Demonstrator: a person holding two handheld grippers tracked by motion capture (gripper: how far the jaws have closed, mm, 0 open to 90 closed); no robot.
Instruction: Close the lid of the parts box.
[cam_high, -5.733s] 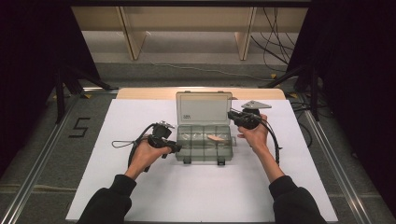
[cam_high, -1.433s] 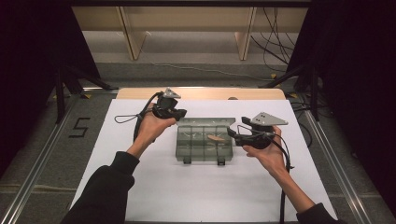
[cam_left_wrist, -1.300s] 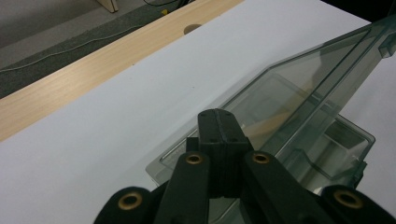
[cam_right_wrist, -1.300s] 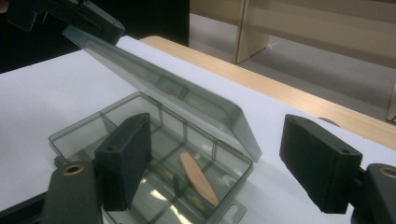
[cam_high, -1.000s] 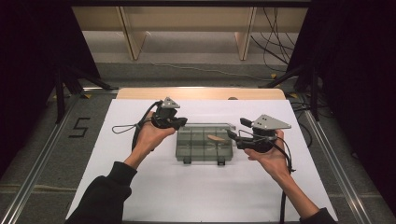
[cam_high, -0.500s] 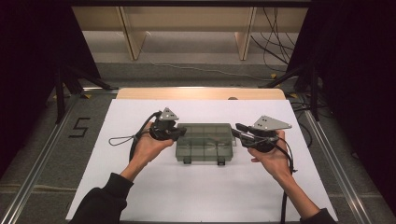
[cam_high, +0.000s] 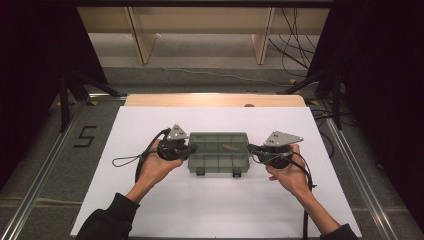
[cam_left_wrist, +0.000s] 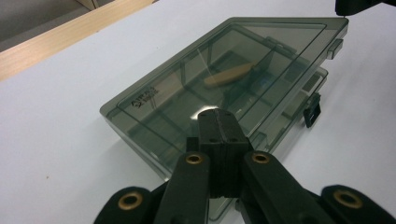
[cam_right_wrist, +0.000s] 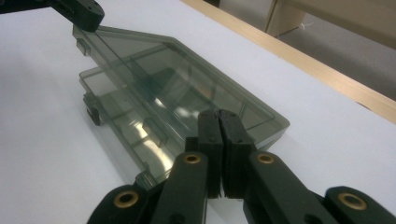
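Lid (cam_left_wrist: 219, 70) tint blurs a tan piece (cam_left_wrist: 229, 74) inside the box (cam_high: 218, 152).

Grey floor (cam_high: 45, 165), dark curtains (cam_high: 30, 60)

1. My compartment box (cam_high: 219, 152) looks like smoky see-through plastic, glossy, catching reflections on its lid.
2. The piece (cam_left_wrist: 229, 74) inside it looks like pale, matt wood.
3. My table sheet (cam_high: 215, 200) is matt white and smooth.
4. The table edge (cam_high: 215, 100) is bare light wood.
5. The grippers' jaws are matt black plastic with brass-coloured rivets.
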